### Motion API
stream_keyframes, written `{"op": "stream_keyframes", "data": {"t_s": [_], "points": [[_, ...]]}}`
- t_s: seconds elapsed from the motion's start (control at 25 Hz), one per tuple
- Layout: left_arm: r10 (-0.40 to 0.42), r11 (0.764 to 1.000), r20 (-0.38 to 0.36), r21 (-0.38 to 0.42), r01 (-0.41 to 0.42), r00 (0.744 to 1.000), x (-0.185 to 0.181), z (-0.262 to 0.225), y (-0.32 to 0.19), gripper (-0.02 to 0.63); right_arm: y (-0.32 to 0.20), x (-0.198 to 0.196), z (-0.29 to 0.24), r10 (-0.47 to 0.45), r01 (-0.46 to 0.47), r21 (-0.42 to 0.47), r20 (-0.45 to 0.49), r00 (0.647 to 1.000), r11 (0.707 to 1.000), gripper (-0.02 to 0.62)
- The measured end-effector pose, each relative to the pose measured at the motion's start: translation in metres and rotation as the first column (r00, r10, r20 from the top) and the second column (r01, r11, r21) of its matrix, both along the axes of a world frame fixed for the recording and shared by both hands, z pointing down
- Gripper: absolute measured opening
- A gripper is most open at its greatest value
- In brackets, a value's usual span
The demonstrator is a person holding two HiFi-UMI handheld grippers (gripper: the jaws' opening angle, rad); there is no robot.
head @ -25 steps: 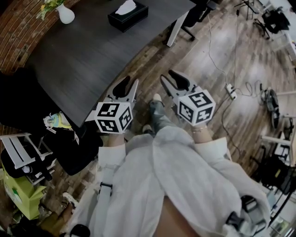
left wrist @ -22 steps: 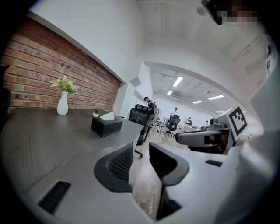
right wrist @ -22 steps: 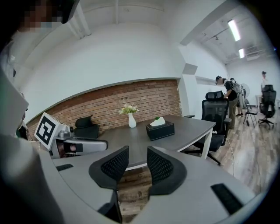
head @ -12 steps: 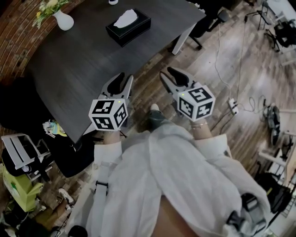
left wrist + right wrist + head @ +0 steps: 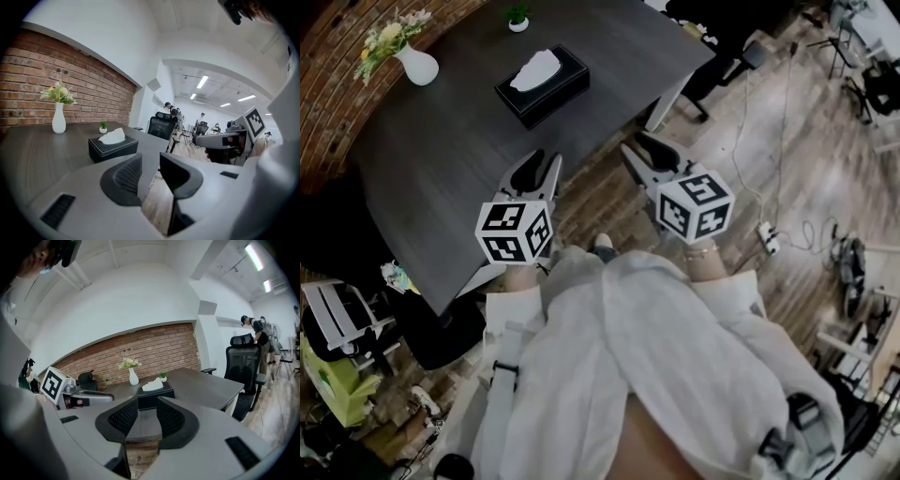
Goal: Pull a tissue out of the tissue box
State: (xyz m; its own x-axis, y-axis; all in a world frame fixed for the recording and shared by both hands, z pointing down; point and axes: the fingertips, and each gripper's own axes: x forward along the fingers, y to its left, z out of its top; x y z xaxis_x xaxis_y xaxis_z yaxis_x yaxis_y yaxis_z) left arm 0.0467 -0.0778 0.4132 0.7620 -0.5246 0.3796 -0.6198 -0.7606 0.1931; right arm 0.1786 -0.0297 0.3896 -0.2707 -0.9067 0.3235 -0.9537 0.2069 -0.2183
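While crumpled white tissue point(image 5: 534, 68) tops it, blk box point(image 5: 555, 97) looks rectangular.

left gripper point(image 5: 539, 161): advanced over table point(image 5: 441, 169) edge | right gripper point(image 5: 636, 145): advanced alongside | tissue box point(image 5: 542, 86): nearer both

Left gripper point(image 5: 542, 165) and right gripper point(image 5: 639, 150) are held side by side ahead of the torso, apart from each other, both pointing forward and slightly downward. On each gripper the fingers point(image 5: 123, 177) stand parted, with nothing between them. White sleeves point(image 5: 514, 305) cover both forearms.
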Motion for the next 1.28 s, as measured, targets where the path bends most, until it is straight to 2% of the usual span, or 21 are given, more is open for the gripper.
{"op": "stream_keyframes", "data": {"t_s": [0.16,0.36,0.56,0.68,0.92,1.28], "points": [[-0.006,1.000,0.009,-0.010,0.006,1.000,0.012,0.002,-0.009,0.114,-0.010,0.006,0.004,-0.023,0.023,-0.009,0.006,1.000,1.000,0.121],[-0.023,0.999,0.013,-0.036,0.023,1.000,0.015,0.009,-0.019,0.114,-0.017,0.004,0.015,-0.080,0.082,-0.032,0.056,0.995,0.996,0.121],[-0.017,0.999,0.028,-0.050,0.018,0.999,0.023,0.016,-0.032,0.115,-0.031,0.021,0.022,-0.036,0.039,-0.047,0.059,0.998,0.998,0.121],[-0.025,0.998,0.024,-0.051,0.026,0.999,0.026,0.016,-0.048,0.114,-0.045,0.023,0.023,-0.045,0.047,-0.048,0.046,0.998,0.998,0.121],[-0.049,0.998,0.013,-0.043,0.049,0.999,0.036,0.011,-0.092,0.114,-0.088,0.026,0.019,-0.090,0.091,-0.052,0.030,0.996,0.994,0.121],[-0.125,0.992,0.004,-0.030,0.125,0.992,0.027,0.008,-0.160,0.115,-0.164,0.015,0.003,-0.195,0.193,-0.033,-0.034,0.980,0.981,0.121]]}}
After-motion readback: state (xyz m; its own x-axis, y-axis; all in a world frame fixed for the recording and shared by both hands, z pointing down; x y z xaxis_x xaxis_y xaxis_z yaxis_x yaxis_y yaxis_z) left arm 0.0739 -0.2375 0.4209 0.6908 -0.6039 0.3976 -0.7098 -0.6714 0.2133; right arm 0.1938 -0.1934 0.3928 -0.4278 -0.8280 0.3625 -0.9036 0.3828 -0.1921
